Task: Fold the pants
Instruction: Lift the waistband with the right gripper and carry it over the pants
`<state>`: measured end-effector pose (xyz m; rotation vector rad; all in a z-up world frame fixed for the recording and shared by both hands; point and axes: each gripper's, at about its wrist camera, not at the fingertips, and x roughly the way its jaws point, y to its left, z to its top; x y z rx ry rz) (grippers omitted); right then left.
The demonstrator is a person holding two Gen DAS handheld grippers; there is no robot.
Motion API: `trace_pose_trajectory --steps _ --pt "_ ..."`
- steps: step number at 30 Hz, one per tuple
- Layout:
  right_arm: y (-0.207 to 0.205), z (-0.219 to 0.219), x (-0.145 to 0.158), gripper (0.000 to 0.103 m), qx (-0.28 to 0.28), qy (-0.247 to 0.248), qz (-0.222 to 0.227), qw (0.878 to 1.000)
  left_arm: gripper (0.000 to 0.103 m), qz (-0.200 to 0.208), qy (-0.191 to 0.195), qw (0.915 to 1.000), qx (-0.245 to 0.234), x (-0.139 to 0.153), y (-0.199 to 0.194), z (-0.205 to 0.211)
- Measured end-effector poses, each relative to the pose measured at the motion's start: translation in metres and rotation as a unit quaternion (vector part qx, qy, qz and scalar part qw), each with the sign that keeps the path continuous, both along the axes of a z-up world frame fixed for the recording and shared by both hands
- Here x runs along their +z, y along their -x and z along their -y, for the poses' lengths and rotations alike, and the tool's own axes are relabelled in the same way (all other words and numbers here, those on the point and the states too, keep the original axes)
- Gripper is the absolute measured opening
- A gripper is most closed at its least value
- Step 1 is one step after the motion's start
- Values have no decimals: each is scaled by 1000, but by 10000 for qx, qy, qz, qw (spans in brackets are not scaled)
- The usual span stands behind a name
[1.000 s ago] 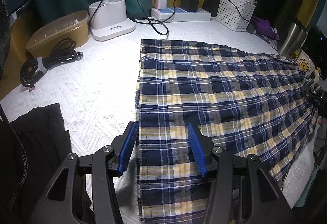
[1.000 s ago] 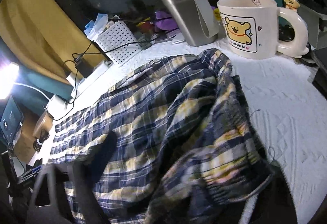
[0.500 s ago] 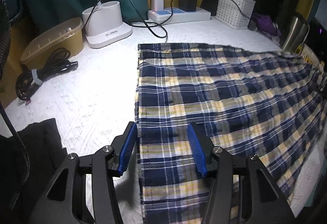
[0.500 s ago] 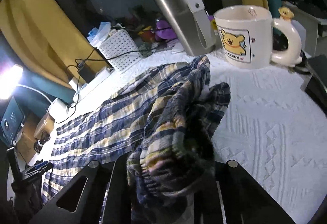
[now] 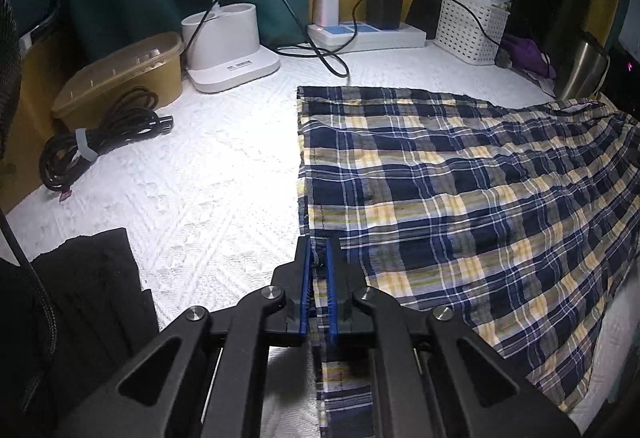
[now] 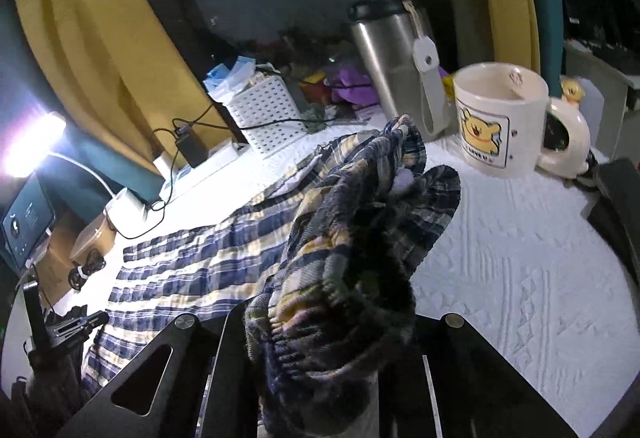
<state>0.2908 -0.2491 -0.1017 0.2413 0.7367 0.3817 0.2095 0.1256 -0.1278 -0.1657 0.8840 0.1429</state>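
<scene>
On the white textured cloth (image 5: 208,166) covering the table, plaid pants (image 5: 460,198) are spread flat, with a power strip (image 5: 368,36), a perforated white basket (image 5: 472,26) and yellow and teal curtains seen behind. The hem is pinched between the clenched blue pads of the left gripper (image 5: 319,270). At the opposite end, beside a bear mug (image 6: 500,118) and a steel tumbler (image 6: 388,58), the bunched waistband is clamped and lifted by the right gripper (image 6: 332,350).

the left gripper (image 5: 319,258) is a matte black linkage of flat bars with triangular cut-outs, joined by round silver screws (image 5: 273,294), and its two fingers carry ribbed bright-blue pads (image 5: 329,270). the right gripper (image 6: 320,358) has the same black frame and silver pivot screws (image 6: 454,320) (its pads are hidden behind cloth).
</scene>
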Motion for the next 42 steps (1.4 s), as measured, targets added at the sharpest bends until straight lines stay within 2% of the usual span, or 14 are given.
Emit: trace_pose_trajectory --steps 6,11,16,21,27,28,29,30,31,36,42 --pt "10 -17 19 15 141 112 180 9997 6 -53 293 9996 29 3 4 -8" --pt "16 -37 30 15 355 178 280 9988 7 -26 248 9997 12 6 12 -9" --pt "25 -57 39 15 566 229 369 9975 7 -3 416 9990 179 7 22 -19" --pt "32 -78 46 15 773 306 409 9957 7 110 192 9995 245 13 34 -26" --pt "37 -105 52 15 1071 411 439 9924 7 237 363 9988 249 16 45 -37" --pt "38 -111 52 15 1131 448 445 9916 11 249 347 9988 230 16 46 -37" --pt "38 -116 53 15 1178 463 447 9909 29 275 306 9989 221 16 48 -36" --pt "38 -120 54 15 1227 482 448 9903 42 324 299 9988 201 17 50 -36" --pt "39 -127 54 15 1284 509 452 9894 60 389 327 9986 172 18 53 -35" --pt "39 -150 56 15 1475 578 461 9863 62 517 442 9976 162 23 63 -38" --pt "38 -181 50 15 1718 626 372 9824 62 534 363 9979 95 26 70 -44"
